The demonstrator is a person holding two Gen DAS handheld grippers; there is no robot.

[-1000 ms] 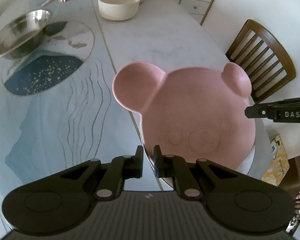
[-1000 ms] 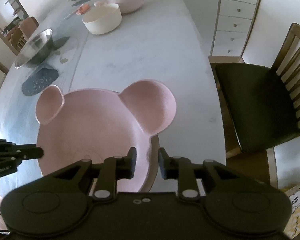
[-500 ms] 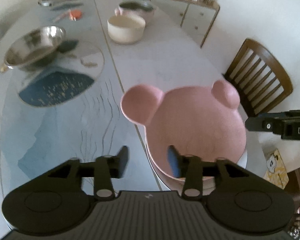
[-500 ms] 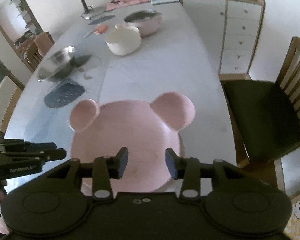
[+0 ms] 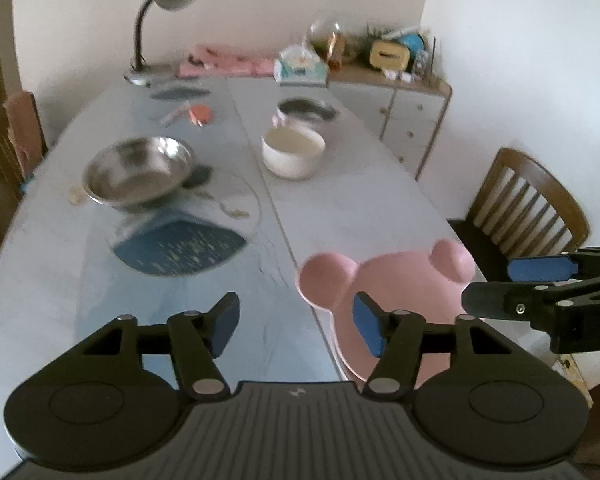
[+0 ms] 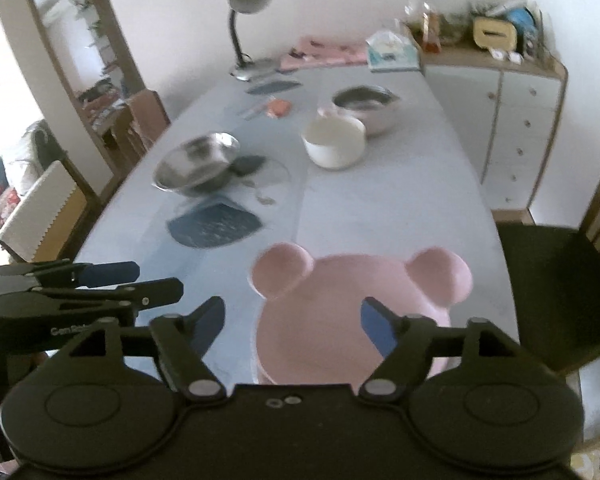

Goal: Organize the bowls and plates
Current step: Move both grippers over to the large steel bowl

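A pink bear-shaped plate [image 5: 400, 284] [image 6: 352, 300] lies at the near end of the table, on top of another dish whose rim shows beneath. My left gripper [image 5: 296, 326] hovers above its left edge, jaws opening, nothing between them. My right gripper [image 6: 292, 324] is raised over the plate's near side, jaws opening too, holding nothing. Each gripper shows in the other's view: the right gripper [image 5: 540, 292] and the left gripper [image 6: 112, 280]. Farther off stand a steel bowl [image 5: 136, 174] [image 6: 196, 166], a cream bowl [image 5: 292, 152] [image 6: 334, 142] and a pinkish bowl [image 5: 306, 112] [image 6: 366, 106].
A glass lid [image 5: 220, 204] and a dark blue mat [image 5: 180, 250] lie mid-table. A desk lamp [image 5: 160, 20], pink cloth and tissue box sit at the far end. A wooden chair [image 5: 528, 208] and a white drawer cabinet [image 6: 512, 128] flank the right side.
Both grippers let go of the pink plate's rim, opened wide, and rose and tilted up, so more of the table and far wall shows. The plate stayed on the table.
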